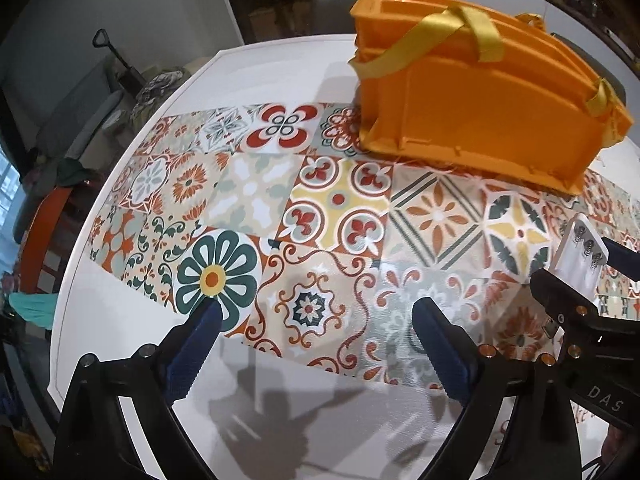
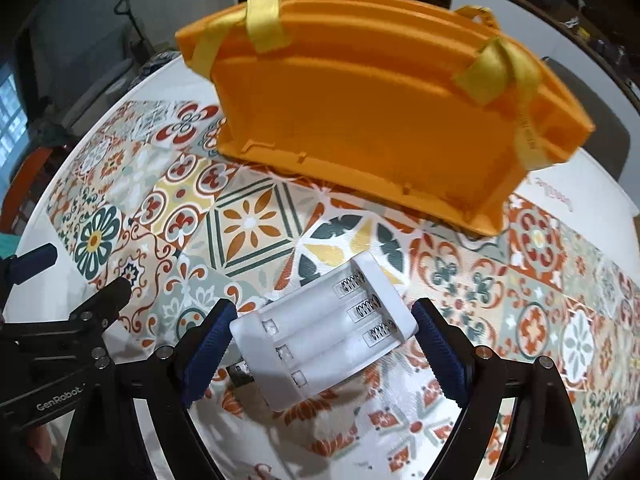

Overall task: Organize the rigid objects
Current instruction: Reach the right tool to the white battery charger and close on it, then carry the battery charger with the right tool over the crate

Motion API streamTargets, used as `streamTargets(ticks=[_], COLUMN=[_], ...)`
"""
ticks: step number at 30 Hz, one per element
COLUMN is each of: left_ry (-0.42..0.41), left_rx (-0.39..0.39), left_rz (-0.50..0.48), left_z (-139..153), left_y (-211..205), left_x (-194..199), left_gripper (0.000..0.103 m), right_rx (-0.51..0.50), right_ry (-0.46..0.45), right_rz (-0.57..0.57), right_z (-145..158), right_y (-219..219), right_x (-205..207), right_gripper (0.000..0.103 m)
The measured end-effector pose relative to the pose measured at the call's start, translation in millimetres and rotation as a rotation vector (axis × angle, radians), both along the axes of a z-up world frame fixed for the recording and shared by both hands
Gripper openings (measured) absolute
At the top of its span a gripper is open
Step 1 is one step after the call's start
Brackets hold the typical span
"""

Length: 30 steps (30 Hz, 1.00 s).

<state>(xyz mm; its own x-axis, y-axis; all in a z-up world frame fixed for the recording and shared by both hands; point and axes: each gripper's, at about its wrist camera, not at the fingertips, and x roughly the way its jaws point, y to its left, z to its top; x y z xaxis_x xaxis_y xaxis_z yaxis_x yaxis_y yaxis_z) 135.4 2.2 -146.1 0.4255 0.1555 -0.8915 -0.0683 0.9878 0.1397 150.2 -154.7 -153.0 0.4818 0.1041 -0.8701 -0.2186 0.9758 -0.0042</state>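
Your right tool (image 2: 322, 338) is clamped across the white battery holder (image 2: 324, 334), carried clear of the patterned bench (image 2: 256, 224) just short of the orange bin (image 2: 360, 120), presumably its destination, while your left tool (image 1: 316, 326) hangs wide and empty beside it.

You are working in a home, at a white dining table (image 1: 120, 344) covered with a tile-patterned runner (image 1: 248, 200). Beyond its far left edge stand an orange chair (image 1: 44, 224) and a grey sofa (image 1: 80, 120) with clothes.
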Motion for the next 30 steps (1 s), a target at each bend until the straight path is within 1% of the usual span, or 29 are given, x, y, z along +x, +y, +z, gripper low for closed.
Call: streamTargets(ticks=[5,7,10,16,19,24,30], left_ry=[-0.013,-0.021,-0.046,-0.099,-0.110,-0.126,-0.151], left_rx=[-0.017,-0.045,-0.066,-0.067,-0.087,-0.101,-0.099], left_rz=[-0.028,-0.039,-0.054,-0.092,-0.110,-0.147,-0.153], left_z=[13,22,38,66,75,85,96], left_y=[-2,-1,-2,-7,-9,-15,-13], left_x=[0,1,3,6,7,11,21], left_gripper=[0.097,0.097,0.097,0.098,0.102,0.103,0.103], right_rx=[0.015,0.021,0.065,0.079,0.084,0.082,0.078], right_ry=[-0.021,-0.030,-0.042,-0.091,-0.114,-0.144,-0.167], right_rz=[-0.057,-0.079,-0.118,-0.160,-0.180,-0.203,-0.238], right_z=[16,22,36,62,74,90,104], right_y=[-8,-10,-16,-18,-22,-26,-31], right_x=[-6,-7,-10,-13,-14,-14,-9], right_gripper=[0.089,0.089,0.089,0.089,0.089,0.089,0.089])
